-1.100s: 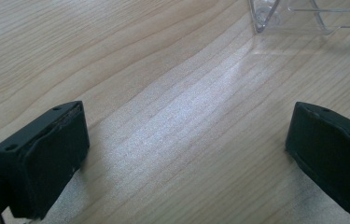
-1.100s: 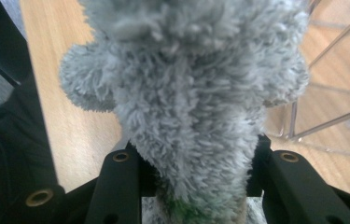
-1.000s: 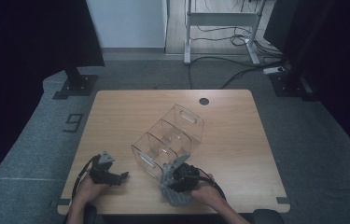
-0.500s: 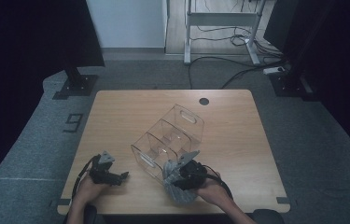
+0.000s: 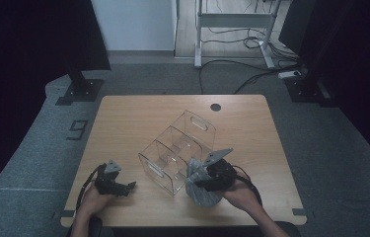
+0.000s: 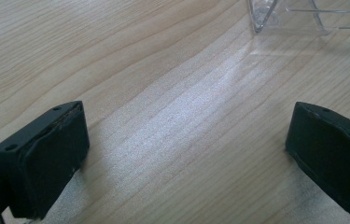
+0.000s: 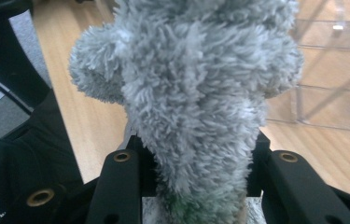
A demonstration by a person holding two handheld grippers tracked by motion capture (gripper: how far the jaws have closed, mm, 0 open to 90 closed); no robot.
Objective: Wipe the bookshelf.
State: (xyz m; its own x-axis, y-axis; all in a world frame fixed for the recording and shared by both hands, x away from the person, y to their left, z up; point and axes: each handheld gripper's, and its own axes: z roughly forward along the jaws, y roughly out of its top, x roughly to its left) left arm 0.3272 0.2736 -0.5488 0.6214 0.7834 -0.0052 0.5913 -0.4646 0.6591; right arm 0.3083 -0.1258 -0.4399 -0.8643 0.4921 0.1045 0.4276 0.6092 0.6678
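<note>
the desk [image 5: 123, 123] is pale wood with a fine grain and a soft matt sheen. the divided organiser box [image 5: 177, 150] is clear, glossy plastic. the grey fluffy cloth [image 7: 186, 93] is shaggy, matt microfibre. the left claw [image 6: 186, 163] has matt black plastic jaws with duller, rubbery pads.

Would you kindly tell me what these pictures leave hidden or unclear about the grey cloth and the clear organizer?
- Right gripper: in the right gripper view the fluffy grey cloth covers the inner faces of its fingers.
- Clear organizer: its near right corner is hidden behind the cloth in the high view; the left gripper view's top edge cuts it off.
- Cloth's lower end: cut off by the bottom edge of the right gripper view.
</note>
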